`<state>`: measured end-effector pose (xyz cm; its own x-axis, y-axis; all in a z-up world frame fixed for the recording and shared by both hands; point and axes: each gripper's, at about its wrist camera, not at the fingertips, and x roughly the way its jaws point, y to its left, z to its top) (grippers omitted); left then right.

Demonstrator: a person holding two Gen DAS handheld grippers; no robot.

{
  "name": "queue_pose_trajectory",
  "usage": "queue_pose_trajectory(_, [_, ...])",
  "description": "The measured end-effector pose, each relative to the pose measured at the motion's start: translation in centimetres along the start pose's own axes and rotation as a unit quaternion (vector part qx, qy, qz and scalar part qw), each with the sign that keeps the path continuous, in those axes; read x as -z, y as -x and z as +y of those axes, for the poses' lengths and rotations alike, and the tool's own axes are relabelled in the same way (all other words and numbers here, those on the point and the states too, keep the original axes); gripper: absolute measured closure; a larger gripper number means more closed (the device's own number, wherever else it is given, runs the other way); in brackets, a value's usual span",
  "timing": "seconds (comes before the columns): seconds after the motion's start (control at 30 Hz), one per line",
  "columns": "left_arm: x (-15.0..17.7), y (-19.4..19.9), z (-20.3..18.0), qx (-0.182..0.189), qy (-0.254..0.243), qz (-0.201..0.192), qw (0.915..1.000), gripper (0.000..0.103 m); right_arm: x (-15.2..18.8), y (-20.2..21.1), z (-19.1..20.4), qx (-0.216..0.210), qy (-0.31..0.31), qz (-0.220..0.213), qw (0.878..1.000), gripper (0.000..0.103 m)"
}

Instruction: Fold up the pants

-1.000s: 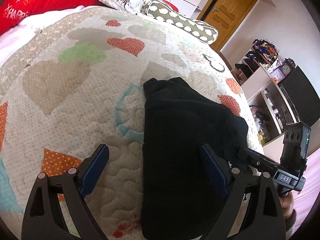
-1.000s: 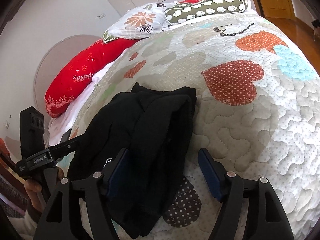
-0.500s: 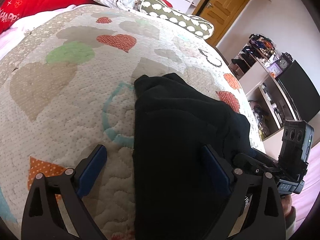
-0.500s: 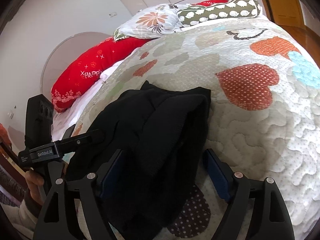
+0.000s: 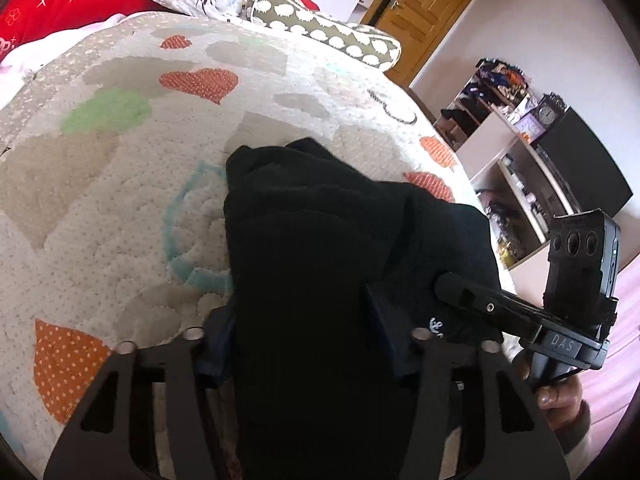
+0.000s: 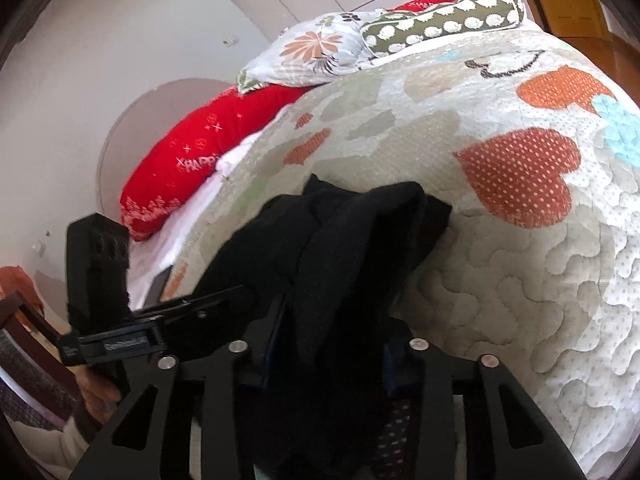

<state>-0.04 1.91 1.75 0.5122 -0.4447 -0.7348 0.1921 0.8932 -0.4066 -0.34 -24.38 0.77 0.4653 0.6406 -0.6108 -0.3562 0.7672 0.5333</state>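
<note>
We see the black pants [image 5: 320,248] lying bunched in a long heap on the quilted bedspread [image 5: 120,184], which has hearts in orange, green and blue. The near end of the pants comes up into both of our tools. The left hand-held gripper [image 5: 302,340] has its two blue-padded fingers [image 5: 218,344] drawn in against the sides of a thick fold of the cloth, so it is closed on the pants. In the right wrist view the right hand-held gripper [image 6: 328,344] is closed in the same way, with the fabric [image 6: 340,248] squeezed between its pads and standing up in a ridge in front of the camera. Each tool shows in the other camera: the right one [image 5: 520,316] reaches over the right edge of the pants, and the left one [image 6: 160,320] reaches to their left edge. A small white logo [image 5: 436,326] shows on the cloth beside the right tool. At the head of the bed lie a red pillow [image 6: 192,168], a flowered pillow [image 6: 316,56] and an olive bolster with white shapes [image 6: 440,20]. Past the far side of the bed we see a wooden door [image 5: 424,8] and shelves with a clock [image 5: 548,114].
</note>
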Motion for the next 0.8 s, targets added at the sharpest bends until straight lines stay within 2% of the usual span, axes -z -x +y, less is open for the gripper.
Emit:
queue_pose_trajectory(0.07, [-0.6,1.2,-0.4,0.003,-0.010,-0.009,0.9999,0.063,-0.5,0.7,1.2,-0.002,0.017,-0.008,1.000,0.067])
queue_pose_trajectory(0.23, [-3.4,4.0,-0.4,-0.014,-0.027,-0.050,0.9983,0.064,-3.2,1.3,3.9,-0.014,0.046,-0.029,0.998,0.068])
queue_pose_trajectory(0.37, [-6.3,4.9,0.6,-0.034,-0.029,-0.071,0.9964,0.064,-6.3,-0.1,5.9,-0.009,0.071,-0.044,0.996,0.068])
queue_pose_trajectory(0.53, [-9.1,3.2,3.0,-0.054,-0.016,-0.074,0.9957,0.064,-9.4,-3.3,6.3,0.003,0.075,-0.045,0.996,0.068])
queue_pose_trajectory(0.63, [-9.9,0.6,5.1,-0.059,0.005,-0.049,0.9970,0.063,-10.6,-6.3,4.8,0.019,0.058,-0.031,0.998,0.067])
queue_pose_trajectory(0.7, [-9.9,-1.8,6.6,-0.072,0.019,-0.018,0.9970,0.059,-10.5,-8.7,3.3,0.047,0.049,-0.003,0.998,0.064])
queue_pose_trajectory(0.73, [-9.7,-2.6,7.3,-0.081,0.027,-0.011,0.9963,0.049,-10.3,-9.6,2.7,0.070,0.047,0.006,0.996,0.063])
queue_pose_trajectory(0.77, [-9.5,-2.9,7.9,-0.082,0.034,-0.014,0.9959,0.036,-10.0,-10.2,2.0,0.090,0.045,0.015,0.995,0.056])
queue_pose_trajectory(0.8, [-9.3,-2.6,8.3,-0.084,0.041,-0.020,0.9954,0.031,-9.8,-10.2,1.6,0.091,0.039,0.017,0.995,0.050])
